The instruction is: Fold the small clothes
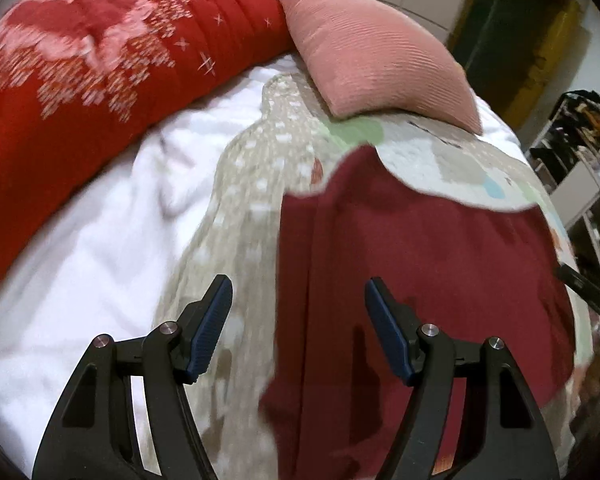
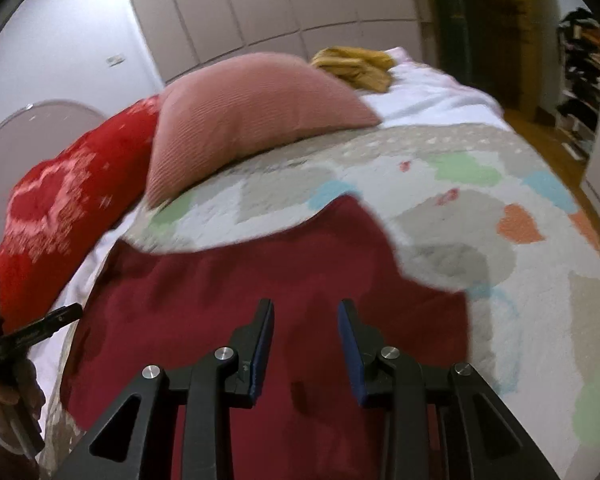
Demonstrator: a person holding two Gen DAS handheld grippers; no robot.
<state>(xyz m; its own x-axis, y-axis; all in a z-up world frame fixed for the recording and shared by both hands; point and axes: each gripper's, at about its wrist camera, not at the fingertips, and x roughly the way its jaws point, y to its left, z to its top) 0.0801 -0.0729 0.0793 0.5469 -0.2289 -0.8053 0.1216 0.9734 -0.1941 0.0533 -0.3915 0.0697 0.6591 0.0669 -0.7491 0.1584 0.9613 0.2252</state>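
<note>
A dark red garment lies spread flat on a patterned quilt on the bed. It also shows in the right wrist view. My left gripper is open and empty, hovering above the garment's left edge. My right gripper is open and empty, hovering over the garment's near part. The left gripper's body shows at the left edge of the right wrist view.
A pink pillow and a red patterned duvet lie at the far side of the bed. A yellow cloth lies on the white sheet beyond. Shelves stand to the right, past wooden floor.
</note>
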